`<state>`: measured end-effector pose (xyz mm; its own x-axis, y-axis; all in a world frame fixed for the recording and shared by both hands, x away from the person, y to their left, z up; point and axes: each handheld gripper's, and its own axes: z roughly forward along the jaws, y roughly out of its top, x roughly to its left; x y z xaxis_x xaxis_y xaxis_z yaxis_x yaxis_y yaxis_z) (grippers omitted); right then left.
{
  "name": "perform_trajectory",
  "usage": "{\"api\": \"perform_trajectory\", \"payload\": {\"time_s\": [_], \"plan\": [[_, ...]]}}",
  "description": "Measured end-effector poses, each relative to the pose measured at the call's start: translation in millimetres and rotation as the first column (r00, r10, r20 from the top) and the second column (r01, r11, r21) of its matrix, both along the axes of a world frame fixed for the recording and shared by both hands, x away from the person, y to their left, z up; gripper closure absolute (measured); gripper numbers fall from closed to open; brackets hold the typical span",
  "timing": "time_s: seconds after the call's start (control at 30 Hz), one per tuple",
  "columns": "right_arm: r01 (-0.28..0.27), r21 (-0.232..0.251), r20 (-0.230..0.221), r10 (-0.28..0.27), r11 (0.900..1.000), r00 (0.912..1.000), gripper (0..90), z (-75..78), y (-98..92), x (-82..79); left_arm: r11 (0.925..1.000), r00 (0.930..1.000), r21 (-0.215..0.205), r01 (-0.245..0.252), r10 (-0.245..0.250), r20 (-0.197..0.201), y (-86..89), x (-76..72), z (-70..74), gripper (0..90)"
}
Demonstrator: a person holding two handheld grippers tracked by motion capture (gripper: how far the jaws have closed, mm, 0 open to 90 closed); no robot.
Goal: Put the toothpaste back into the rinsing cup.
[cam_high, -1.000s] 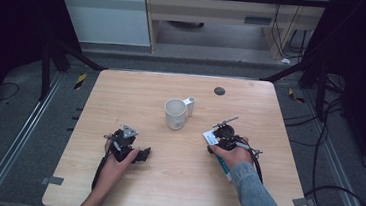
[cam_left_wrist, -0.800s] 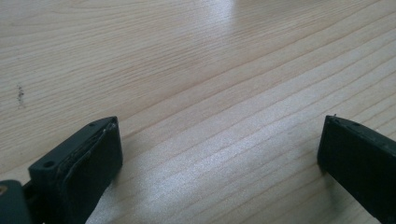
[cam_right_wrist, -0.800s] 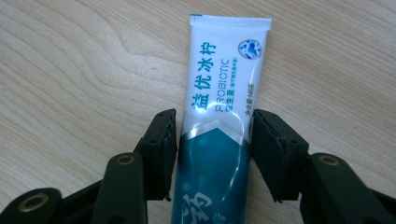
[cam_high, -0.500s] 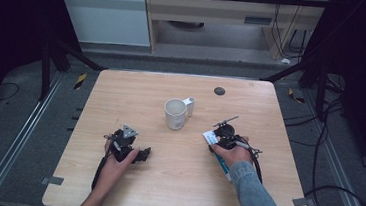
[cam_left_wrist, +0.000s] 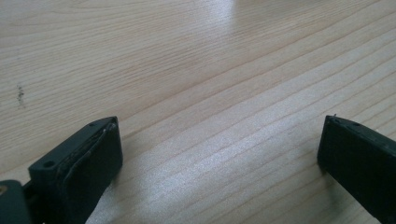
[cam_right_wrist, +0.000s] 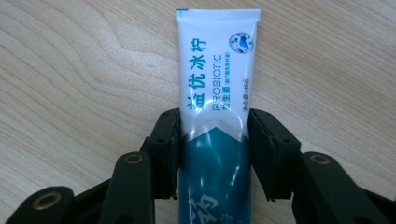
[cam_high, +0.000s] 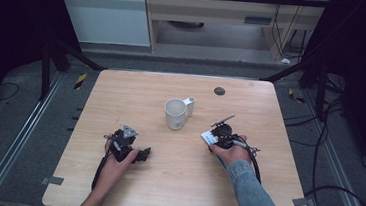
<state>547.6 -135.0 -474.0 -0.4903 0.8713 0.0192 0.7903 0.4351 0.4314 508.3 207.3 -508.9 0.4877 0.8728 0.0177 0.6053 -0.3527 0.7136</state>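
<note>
since a moment ago my right jaws have been closing in on the toothpaste tube (cam_right_wrist: pixel 215 116), while both of my hands have stayed where they were. in the right gripper view the tube lies flat on the bench (cam_right_wrist: pixel 70 84) between my right gripper (cam_right_wrist: pixel 215 154), its white crimped end pointing away from me and its teal part running back toward my palm. both pads touch the tube's sides, pinching it. from above, my right gripper (cam_high: pixel 221 135) sits just right of the mug (cam_high: pixel 175 114). my left gripper (cam_high: pixel 126 145) rests on the bench near the front left, its jaws spread wide over bare wood.
</note>
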Motion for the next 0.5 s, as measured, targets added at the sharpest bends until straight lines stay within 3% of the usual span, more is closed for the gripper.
{"api": "perform_trajectory", "payload": {"time_s": [0.5], "plan": [[-0.041,-0.053,-0.043,0.038,0.998,0.9984,61.8,3.4,6.6,5.1,1.0,1.0,0.0,0.0,0.0,0.0,0.0,0.0,0.0,0.0]]}}
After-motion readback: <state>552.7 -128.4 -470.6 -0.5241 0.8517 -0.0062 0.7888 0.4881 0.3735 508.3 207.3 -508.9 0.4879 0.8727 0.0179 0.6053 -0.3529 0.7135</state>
